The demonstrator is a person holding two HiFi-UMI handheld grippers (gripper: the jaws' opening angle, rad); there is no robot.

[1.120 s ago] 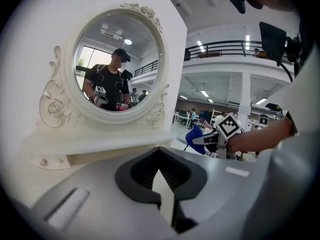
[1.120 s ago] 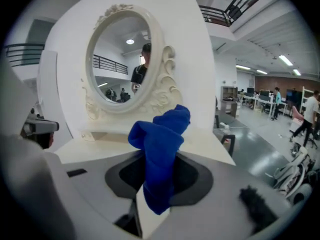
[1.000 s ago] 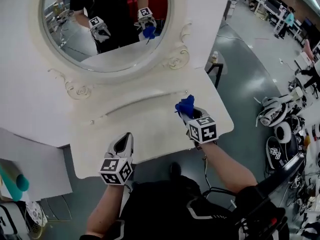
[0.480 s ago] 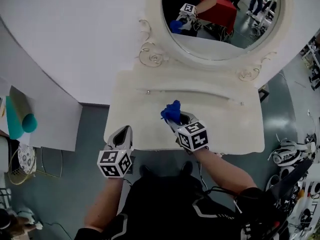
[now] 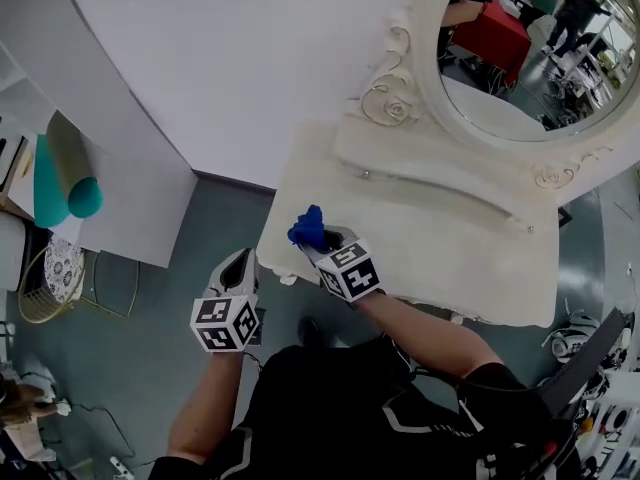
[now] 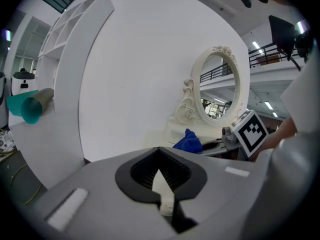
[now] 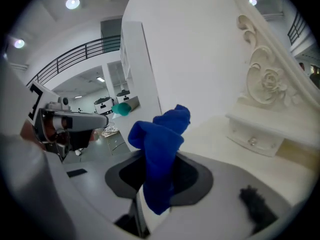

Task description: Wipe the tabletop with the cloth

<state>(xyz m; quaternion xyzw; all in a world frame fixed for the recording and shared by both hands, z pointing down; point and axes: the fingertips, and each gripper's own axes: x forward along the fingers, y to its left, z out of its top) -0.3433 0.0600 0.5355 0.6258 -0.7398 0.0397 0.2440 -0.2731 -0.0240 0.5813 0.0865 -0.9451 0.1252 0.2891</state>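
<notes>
A bunched blue cloth (image 5: 307,227) (image 7: 160,149) (image 6: 188,141) sticks up from my right gripper (image 5: 322,244), which is shut on it. That gripper hovers over the near left corner of the cream dressing table's top (image 5: 440,243) (image 7: 220,134). Whether the cloth touches the surface cannot be told. My left gripper (image 5: 238,268) hangs left of the table over the floor, jaws shut with nothing between them (image 6: 161,176).
An ornate oval mirror (image 5: 520,48) (image 6: 216,96) stands at the back of the table above a shallow drawer with small knobs (image 7: 252,141). A white wall (image 5: 230,58) runs behind. A teal roll (image 5: 60,183) lies on a white shelf unit at the left. Grey floor (image 5: 160,388) lies below.
The view has swung left, so the table now sits at the right. My right gripper with the cloth has moved toward the table's near left corner. The left gripper holds beside it.
</notes>
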